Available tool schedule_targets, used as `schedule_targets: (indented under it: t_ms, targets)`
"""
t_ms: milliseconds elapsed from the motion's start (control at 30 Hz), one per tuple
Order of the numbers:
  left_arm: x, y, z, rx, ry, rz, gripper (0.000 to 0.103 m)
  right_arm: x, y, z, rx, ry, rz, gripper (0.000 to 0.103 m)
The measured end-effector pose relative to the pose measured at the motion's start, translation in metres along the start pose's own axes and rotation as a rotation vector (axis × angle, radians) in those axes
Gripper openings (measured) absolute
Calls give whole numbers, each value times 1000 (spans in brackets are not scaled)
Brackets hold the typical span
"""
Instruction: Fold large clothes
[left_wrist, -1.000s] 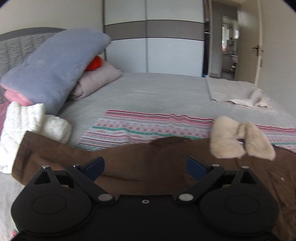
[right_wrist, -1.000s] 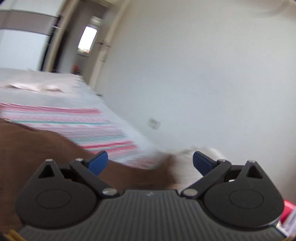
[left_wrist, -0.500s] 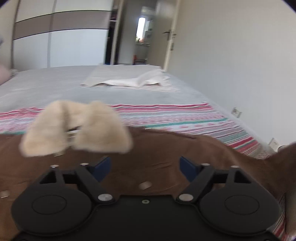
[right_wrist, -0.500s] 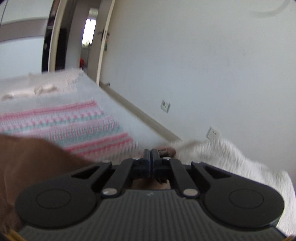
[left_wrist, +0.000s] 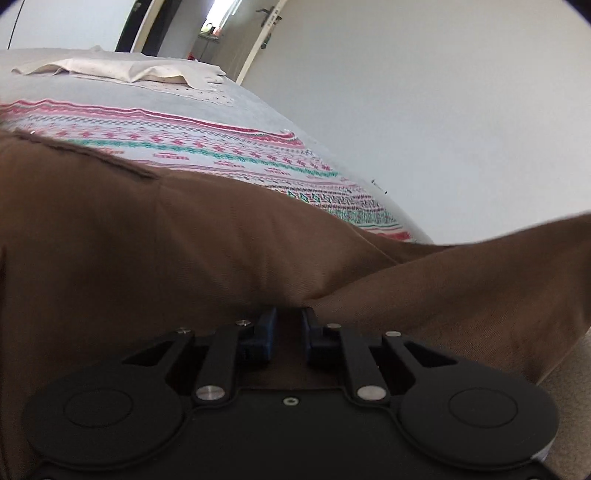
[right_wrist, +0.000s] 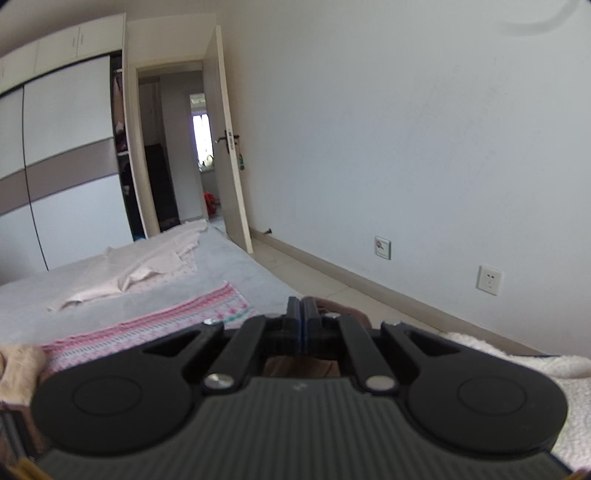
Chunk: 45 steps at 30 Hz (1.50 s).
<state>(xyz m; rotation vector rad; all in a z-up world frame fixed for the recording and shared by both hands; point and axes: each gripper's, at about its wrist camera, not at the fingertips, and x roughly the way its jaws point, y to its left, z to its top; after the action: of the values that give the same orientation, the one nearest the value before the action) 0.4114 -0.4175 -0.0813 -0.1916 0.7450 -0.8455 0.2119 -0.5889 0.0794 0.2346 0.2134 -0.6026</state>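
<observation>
A large brown jacket (left_wrist: 184, 236) with cream fleece lining lies across the bed. In the left wrist view my left gripper (left_wrist: 289, 325) is shut on a fold of its brown cloth, which bunches up right in front of the blue pads. In the right wrist view my right gripper (right_wrist: 300, 317) is shut on a brown edge of the jacket (right_wrist: 332, 308), lifted above the bed's right side. The white fleece lining (right_wrist: 546, 365) hangs at the lower right, and a cream fleece piece (right_wrist: 18, 369) shows at the lower left.
A pink and green patterned blanket (left_wrist: 221, 147) lies under the jacket, also in the right wrist view (right_wrist: 166, 328). A beige garment (right_wrist: 140, 269) lies spread at the far end of the grey bed (right_wrist: 229, 266). White wall with sockets (right_wrist: 489, 279) to the right, open door (right_wrist: 229, 166), wardrobe (right_wrist: 66, 166) behind.
My left gripper swung right, dropped low and closed on the brown cloth. My right gripper closed on the jacket edge and rose, turning toward the door.
</observation>
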Motion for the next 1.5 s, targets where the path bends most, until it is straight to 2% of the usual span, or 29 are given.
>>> schedule_targets:
  t_ms: [67, 100, 167, 200, 233, 300, 400, 500, 633, 767, 900, 967, 1000, 1033, 1067, 1133, 1267, 1300, 1433, 1500]
  targets:
    - [-2, -6, 0, 29, 0, 14, 18, -7, 10, 8, 8, -26, 28, 1]
    - [-5, -6, 0, 27, 1, -7, 19, -10, 16, 13, 5, -34, 35, 1]
    - [-22, 3, -3, -38, 15, -122, 20, -18, 32, 23, -17, -48, 56, 1]
    - [-34, 7, -4, -76, 21, -172, 24, -23, 41, 29, -36, -55, 68, 1]
    - [-44, 9, -2, -90, 23, -187, 27, -27, 49, 37, -55, -66, 81, 1]
    - [-71, 12, 4, -80, 8, -178, 42, -39, 70, 52, -92, -88, 117, 1]
    - [-116, 27, 13, -48, -22, -121, 64, -60, 106, 74, -129, -107, 195, 1]
    - [-165, 55, 18, -17, -68, -59, 74, -79, 151, 92, -171, -114, 292, 1]
    - [-229, 101, 20, -42, -124, 2, 86, -102, 223, 103, -247, -98, 425, 1]
    - [-286, 152, 16, -105, -189, 65, 87, -114, 302, 94, -327, -32, 545, 1]
    - [-328, 207, 8, -219, -247, 109, 88, -111, 372, 64, -396, 117, 665, 1]
    - [-343, 233, 0, -298, -265, 124, 88, -104, 396, 50, -407, 228, 772, 7]
    - [-349, 244, -5, -334, -269, 130, 88, -105, 402, 45, -405, 270, 803, 24]
    - [-351, 256, -7, -368, -270, 136, 88, -109, 404, 41, -396, 281, 814, 48]
    - [-354, 266, -10, -395, -271, 139, 88, -120, 407, 42, -395, 269, 825, 56]
    - [-358, 279, -18, -434, -271, 141, 88, -122, 401, 46, -402, 235, 830, 59]
    - [-358, 286, -21, -453, -264, 117, 86, -107, 368, 52, -354, 264, 766, 60]
    - [-355, 284, -21, -441, -260, 114, 85, -103, 354, 50, -330, 272, 751, 64]
    - [-318, 282, 0, -376, -225, 118, 85, -81, 290, 29, -222, 293, 705, 74]
    - [-294, 282, 10, -354, -195, 121, 75, -63, 263, 17, -162, 317, 669, 75]
